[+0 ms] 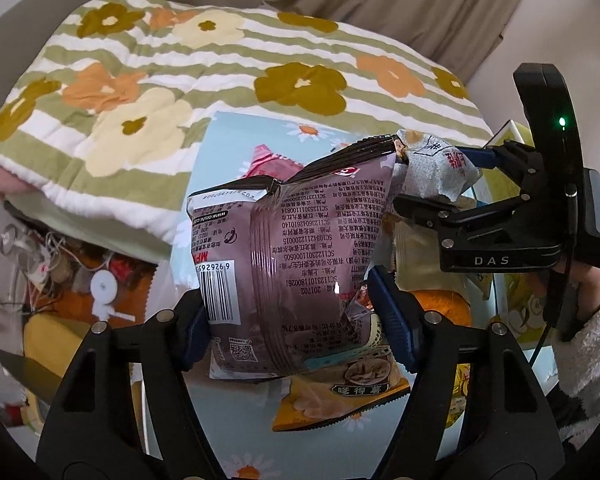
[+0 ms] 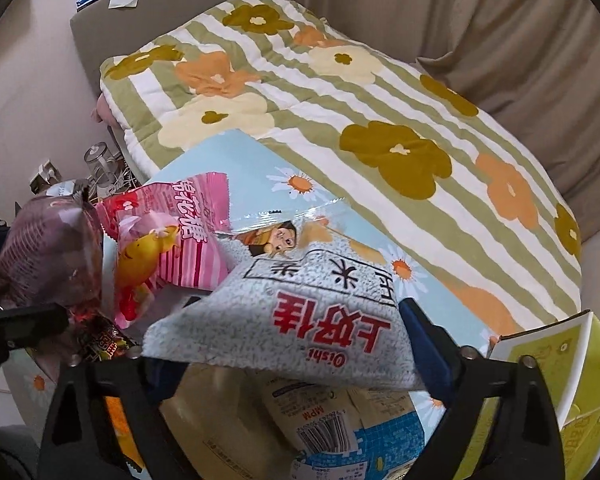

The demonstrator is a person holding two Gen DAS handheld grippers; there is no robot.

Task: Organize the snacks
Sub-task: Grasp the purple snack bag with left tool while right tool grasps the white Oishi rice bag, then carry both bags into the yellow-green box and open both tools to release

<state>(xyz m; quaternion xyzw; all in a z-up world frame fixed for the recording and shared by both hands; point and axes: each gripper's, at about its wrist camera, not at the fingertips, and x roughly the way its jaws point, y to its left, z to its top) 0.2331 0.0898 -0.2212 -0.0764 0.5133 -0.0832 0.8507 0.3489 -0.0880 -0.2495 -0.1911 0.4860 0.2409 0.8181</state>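
The purple bag (image 1: 296,256) stands between the blue pads of the left gripper (image 1: 300,320), back side to the camera with its barcode at the left. Both pads press its sides, so the gripper is closed on it, jaws part-way apart. The bag is held above the tabletop (image 1: 236,420), which wears a light blue daisy cloth.

To the right of it, the white speckled bag (image 2: 300,308) with red lettering is between the pads of the right gripper (image 2: 296,340), jaws wide. The right pad lies against the bag's edge; the left pad is hidden under the bag, so a firm grip cannot be told from that view. In the left wrist view the right gripper's fingers (image 1: 428,204) close around that bag's crumpled end, and a hand (image 1: 584,280) in a fluffy white sleeve holds the tool.

Beneath the two bags lie more snacks: a pink striped bag (image 2: 180,240) at the far left, a yellow packet (image 1: 320,404) near, and a blue-and-white packet (image 2: 340,432) with a barcode. A yellow-green box (image 2: 548,364) stands at the right edge of the tabletop.

Beyond the tabletop is a bed with a green-striped flower quilt (image 1: 220,68); a beige curtain (image 2: 500,20) hangs behind it.
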